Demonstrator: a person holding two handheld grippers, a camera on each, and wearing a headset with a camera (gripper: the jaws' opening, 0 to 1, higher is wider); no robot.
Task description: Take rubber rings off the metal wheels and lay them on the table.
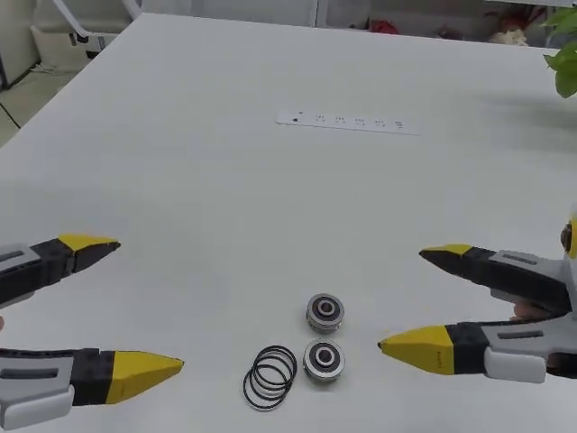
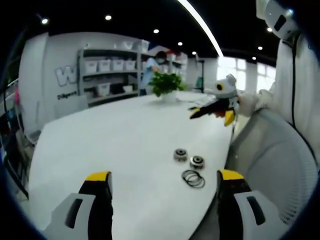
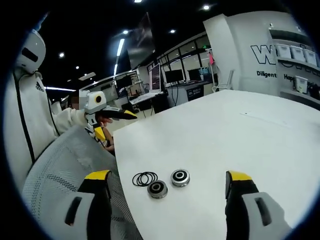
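My left claw (image 1: 149, 305) and right claw (image 1: 401, 299) hover level, both wide, flanking metal wheels (image 1: 325, 311) and perhaps four rubber rings (image 1: 270, 376) near the bench (image 1: 225, 180) edge.

The left gripper (image 1: 144, 305) and right gripper (image 1: 401, 299) both have tapered black jaws with yellow tips and pale grey housings, and the person wears a white jacket (image 3: 42, 125) with black stripes.

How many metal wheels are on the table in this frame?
2. The far wheel and the near wheel lie close together near the table's front edge; the near wheel is beside the pile of rubber rings. None looks hidden.
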